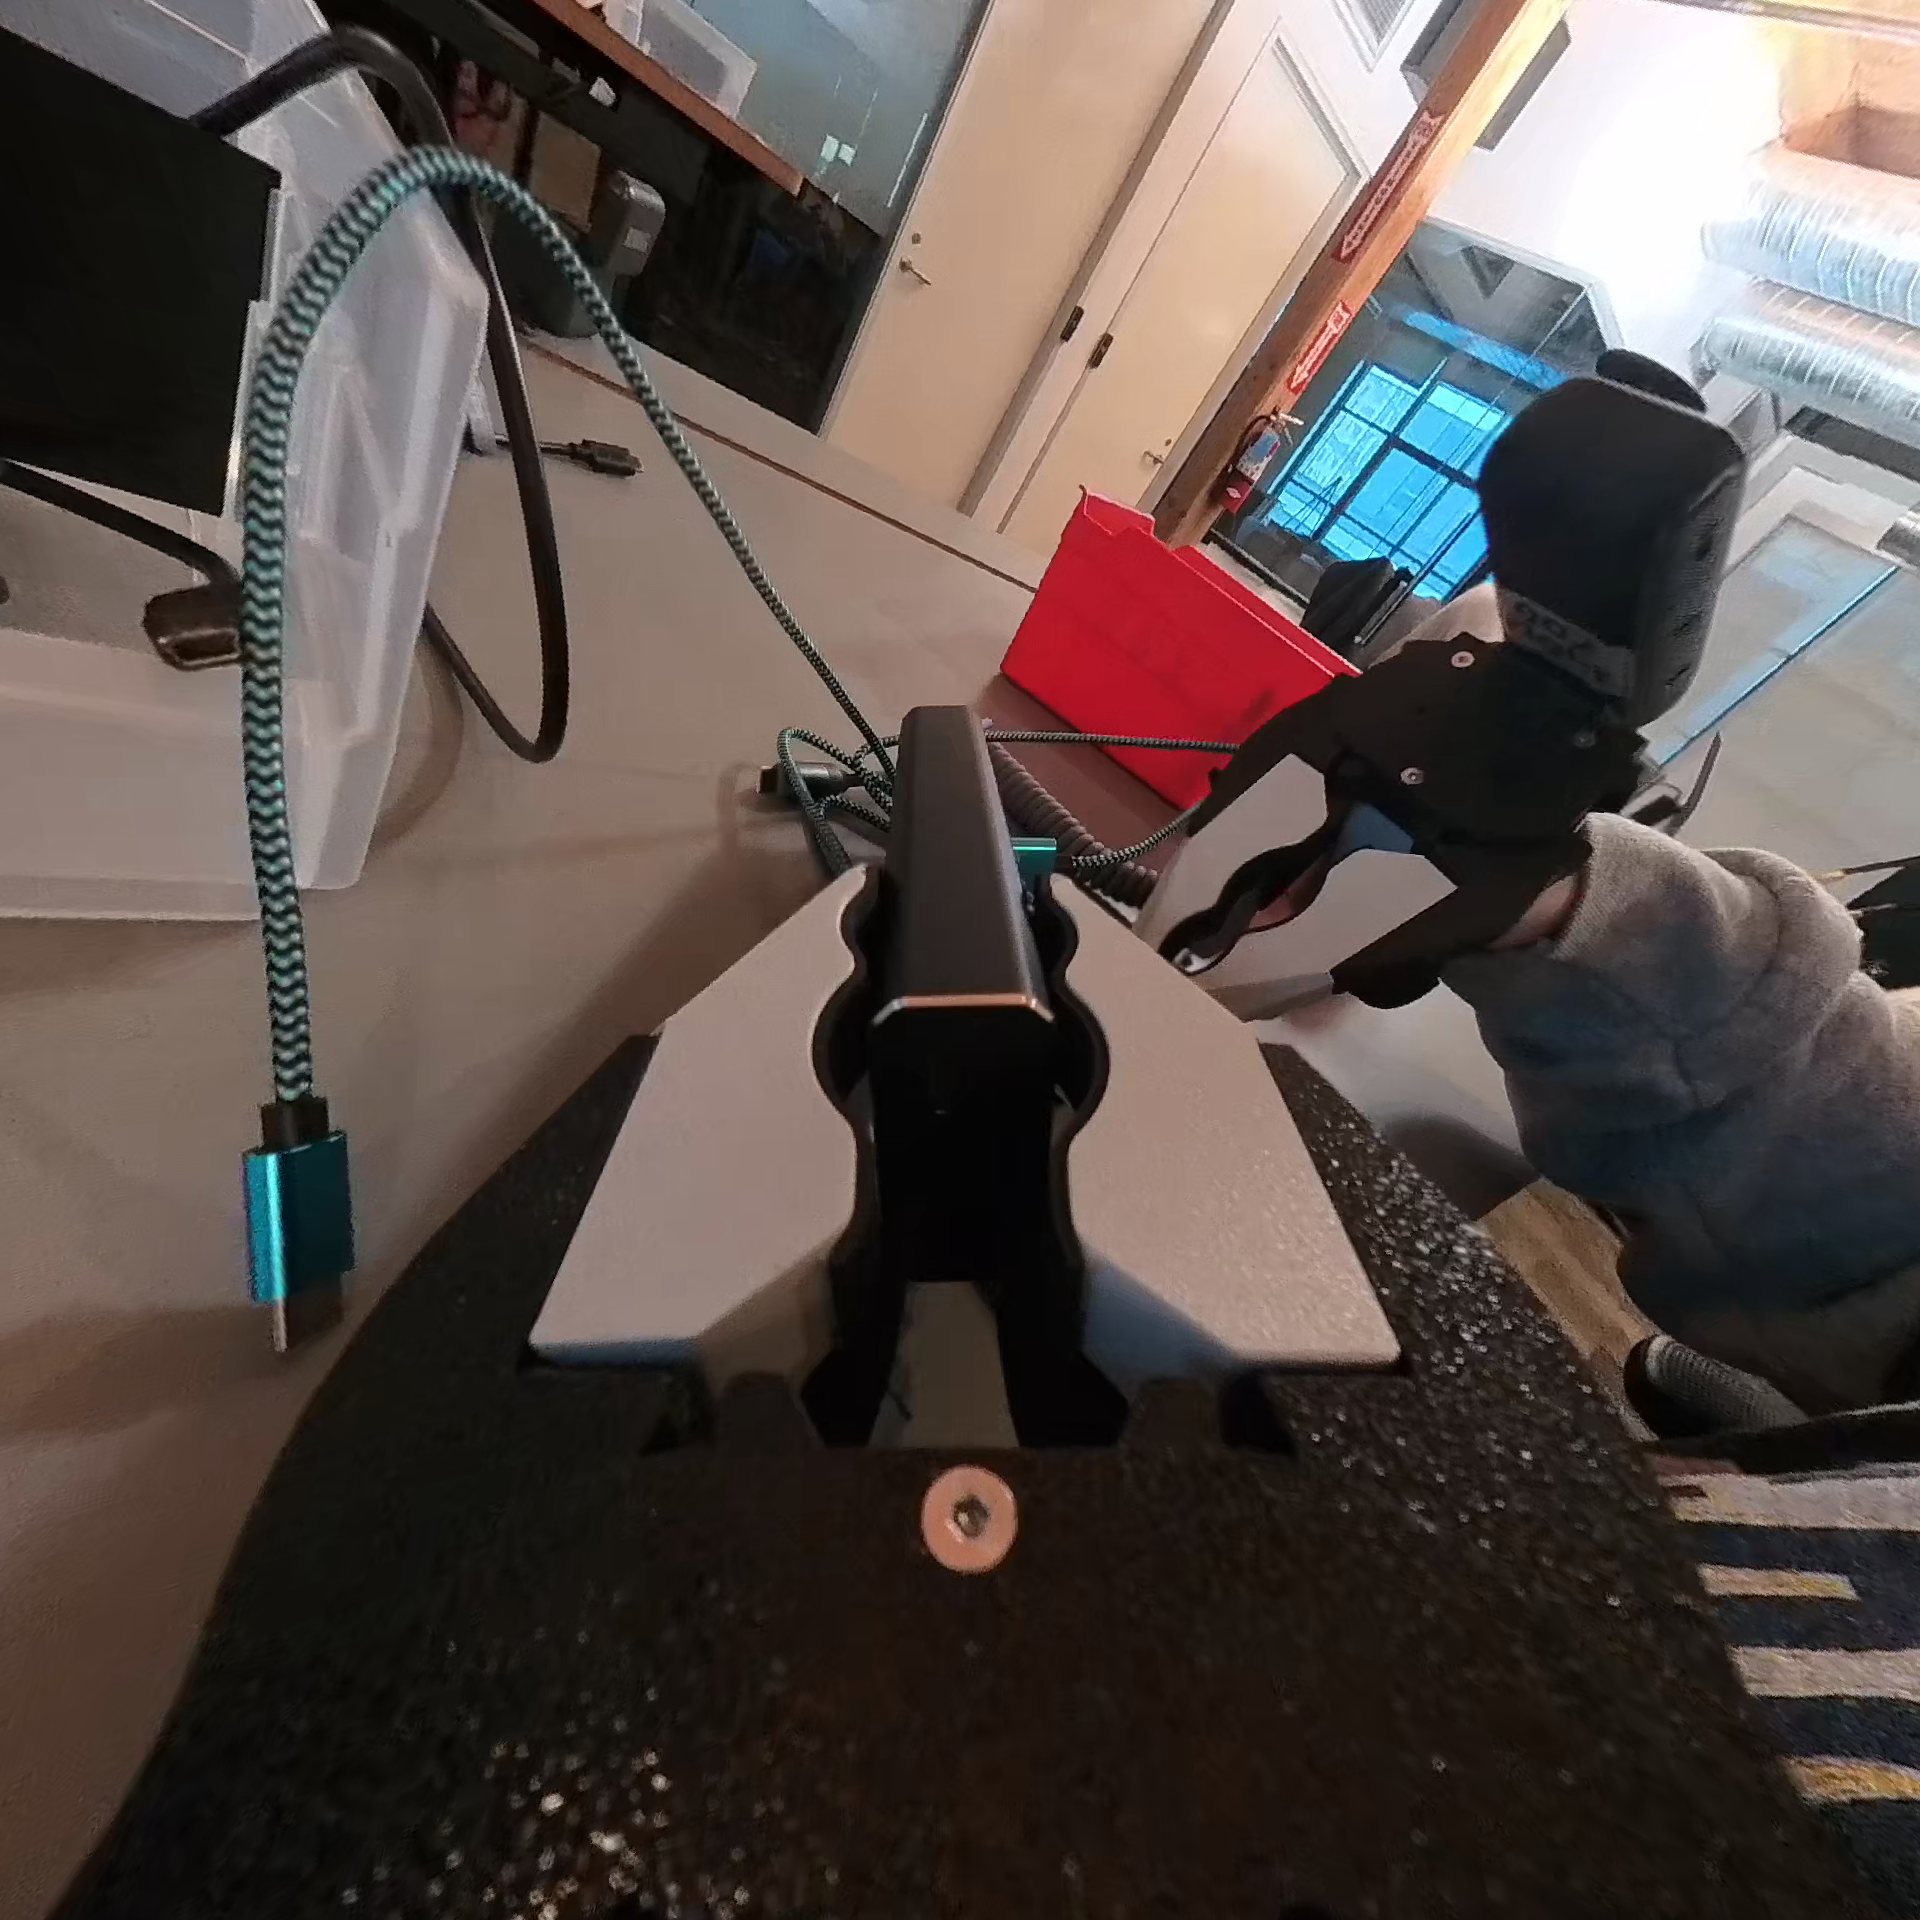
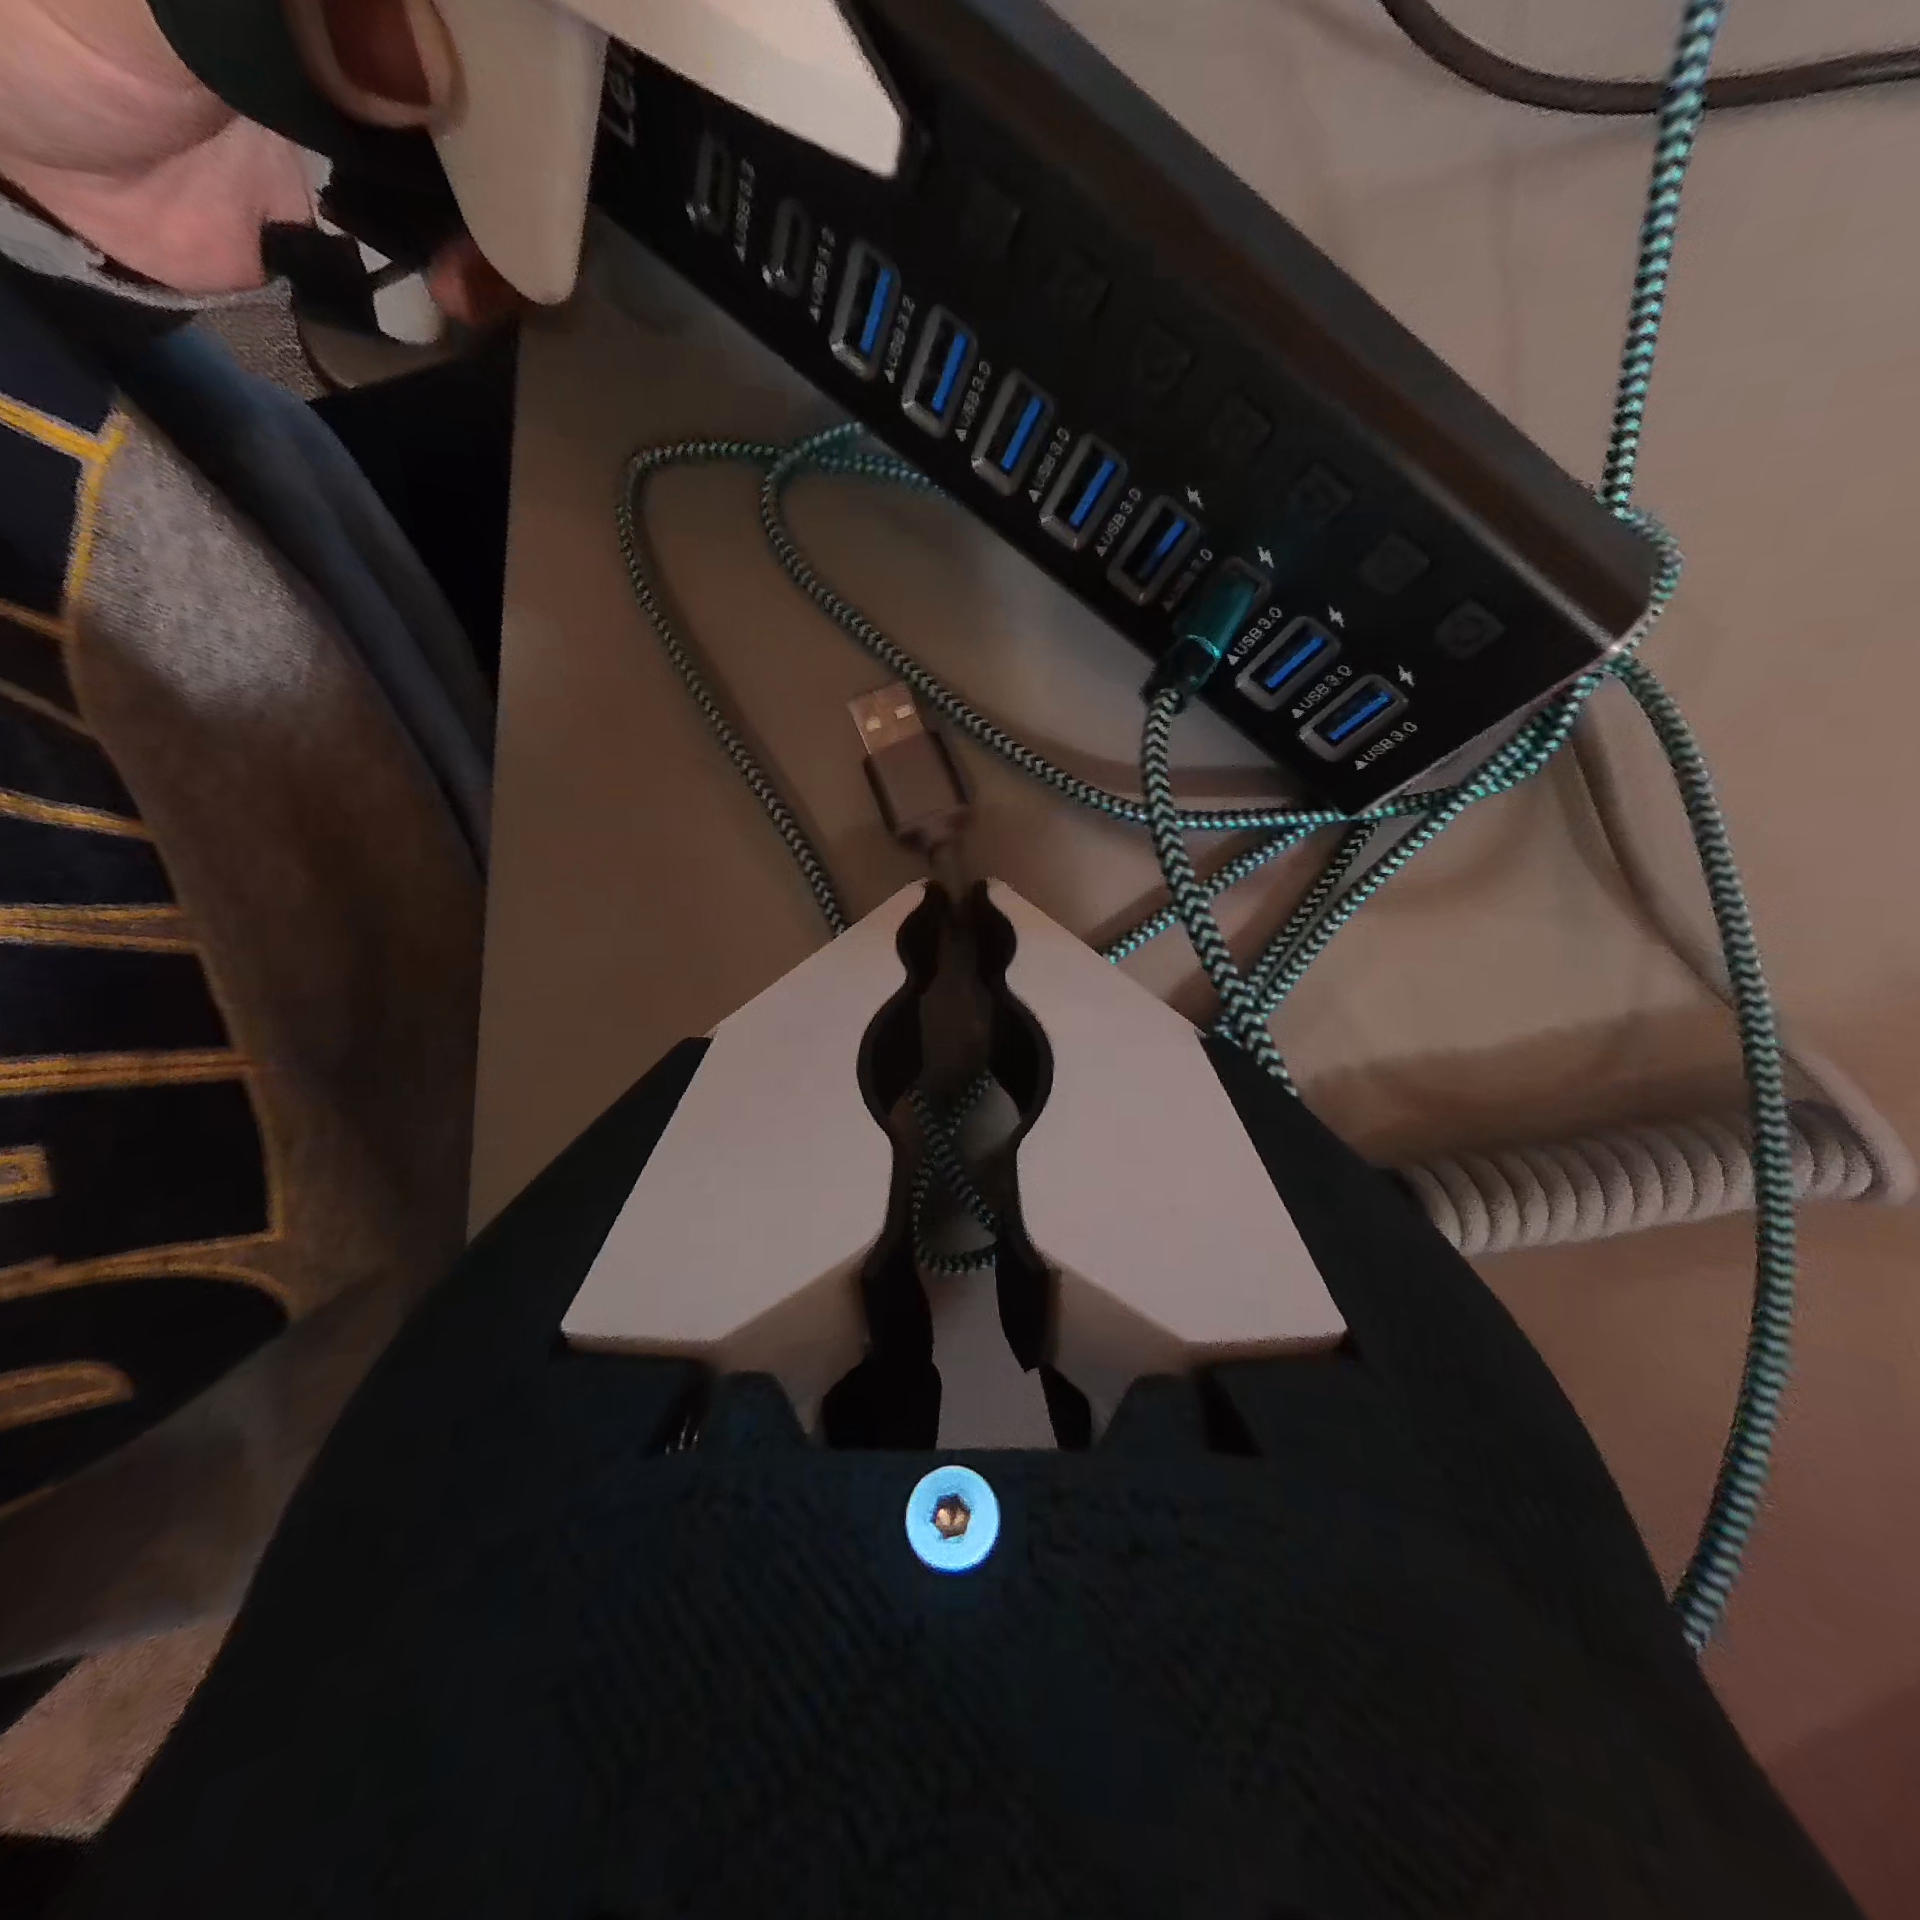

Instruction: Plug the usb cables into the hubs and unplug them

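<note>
My left gripper [image 1: 951, 904] is shut on one end of a long black USB hub [image 1: 951, 821] and holds it above the table. In the right wrist view the hub [image 2: 1143, 343] shows a row of blue ports, with a teal plug [image 2: 1210, 623] seated in one of them. My right gripper [image 2: 958, 894] is shut on a braided cable just behind its dark grey USB-A plug [image 2: 904, 758]. That plug points at the hub, a short way off it. A loose teal connector [image 1: 296, 1226] hangs on its braided cable at the left.
A clear plastic bin [image 1: 343, 520] with a black box [image 1: 114, 301] on it stands at the left, with a black cable [image 1: 530, 520] looping beside it. A red bin [image 1: 1153, 644] stands behind the hub. Tangled teal cables [image 2: 1226, 831] and a coiled cord [image 2: 1621, 1174] lie on the table.
</note>
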Motion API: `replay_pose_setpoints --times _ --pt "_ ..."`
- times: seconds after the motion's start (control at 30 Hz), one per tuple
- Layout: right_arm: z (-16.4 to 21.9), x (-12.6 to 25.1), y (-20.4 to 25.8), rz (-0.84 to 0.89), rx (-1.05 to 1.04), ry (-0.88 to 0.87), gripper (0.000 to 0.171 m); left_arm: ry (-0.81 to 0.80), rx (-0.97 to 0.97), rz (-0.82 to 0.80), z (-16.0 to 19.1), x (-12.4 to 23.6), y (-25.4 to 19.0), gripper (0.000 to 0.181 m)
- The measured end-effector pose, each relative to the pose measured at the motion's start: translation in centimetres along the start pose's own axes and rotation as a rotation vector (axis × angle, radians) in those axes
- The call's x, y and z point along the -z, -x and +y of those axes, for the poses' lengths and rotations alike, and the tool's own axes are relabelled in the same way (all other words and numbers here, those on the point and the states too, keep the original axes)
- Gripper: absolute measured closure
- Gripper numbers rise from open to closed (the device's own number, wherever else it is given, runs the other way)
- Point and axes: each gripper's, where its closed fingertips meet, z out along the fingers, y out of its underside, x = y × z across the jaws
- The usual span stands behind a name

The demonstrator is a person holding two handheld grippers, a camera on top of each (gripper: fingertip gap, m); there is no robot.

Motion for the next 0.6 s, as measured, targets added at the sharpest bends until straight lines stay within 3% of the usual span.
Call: replay_pose_setpoints --times 0.17,0.3,0.47,0.6 --pt "-1.0 0.3 0.4 0.113 0.095 -0.033 0.169 0.009 0.052 -0.005 0.1 -0.1 0.3 0.156" --pt "-2.8 1.8 0.0 0.405 0.21 -0.075 0.17 0.003 0.148 -0.013 0.0 -0.3 0.7 0.155" --pt "-3.2 3.6 -2.0 0.85 0.426 0.11 0.17 0.0 0.214 -0.022 0.0 -0.7 0.8 0.155" --pt "-3.3 3.6 -2.8 1.003 0.545 0.276 0.17 -0.006 0.228 -0.041 -0.1 -0.8 0.6 0.155"
